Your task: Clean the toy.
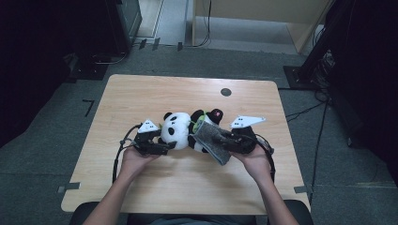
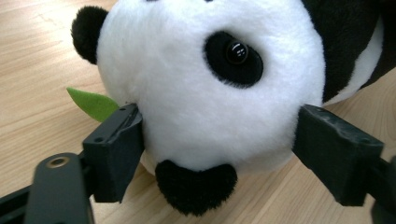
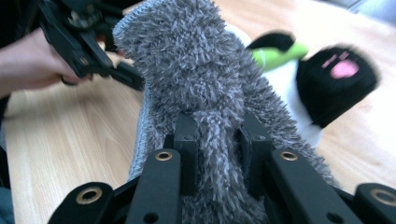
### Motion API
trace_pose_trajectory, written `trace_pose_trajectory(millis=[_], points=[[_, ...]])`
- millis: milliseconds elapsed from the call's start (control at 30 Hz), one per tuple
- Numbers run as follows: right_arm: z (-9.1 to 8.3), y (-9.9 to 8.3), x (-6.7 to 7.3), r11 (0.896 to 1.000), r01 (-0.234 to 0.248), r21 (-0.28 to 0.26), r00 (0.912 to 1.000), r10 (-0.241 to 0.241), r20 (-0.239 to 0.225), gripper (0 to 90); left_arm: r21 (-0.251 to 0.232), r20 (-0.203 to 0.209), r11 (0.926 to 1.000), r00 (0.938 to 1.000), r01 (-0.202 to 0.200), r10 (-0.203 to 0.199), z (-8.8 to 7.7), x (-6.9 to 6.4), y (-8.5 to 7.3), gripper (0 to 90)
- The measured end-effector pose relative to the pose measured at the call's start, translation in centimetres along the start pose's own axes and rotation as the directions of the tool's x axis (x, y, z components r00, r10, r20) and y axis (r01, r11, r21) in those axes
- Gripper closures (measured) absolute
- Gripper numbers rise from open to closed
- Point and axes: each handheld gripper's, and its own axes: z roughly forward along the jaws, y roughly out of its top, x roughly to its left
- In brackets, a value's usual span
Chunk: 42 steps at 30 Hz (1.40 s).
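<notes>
Plush panda (image 1: 174, 130) lying mid-table, nearer front edge. Left gripper (image 2: 219, 144) bracketing panda head, jaws wide, pads touching fur, likely steadying head for wiping. Right gripper (image 3: 218, 154) clamping fold of grey fluffy cloth (image 3: 205, 79), pinching tight, draping it over panda body (image 1: 199, 140), green leaf (image 2: 92, 103) poking out beside head.
</notes>
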Motion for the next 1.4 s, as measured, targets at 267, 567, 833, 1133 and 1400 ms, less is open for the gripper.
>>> trace_pose_trajectory(millis=[267,567,833,1133,1400], points=[[0.6,-0.5,-0.8,1.0,-0.003,0.002,0.9999,0.003,0.011,74.0,-0.012,0.074,0.9999,0.9972,0.012,-0.011,0.2,1.3,0.3,12.5],[0.8,-0.7,-1.6,1.0,-0.023,0.002,0.9997,0.023,0.007,73.9,0.005,0.065,0.9997,0.9976,-0.024,0.024,1.0,1.4,0.1,17.0],[0.0,-1.3,-2.6,0.998,-0.054,0.024,0.9973,0.053,0.05,74.5,0.002,0.059,0.9999,0.9981,-0.016,0.016,0.8,1.4,0.0,25.8],[-1.4,-1.1,-2.8,0.997,-0.074,0.01,0.9951,0.073,0.067,74.9,0.002,0.055,0.9999,0.9984,-0.016,0.016,0.7,1.3,0.0,28.6],[-2.2,1.0,0.0,1.0,-0.002,-0.004,0.9996,0.002,0.029,74.9,0.0,0.048,0.9998,0.9987,-0.019,0.019,0.7,1.1,0.0,28.6]])
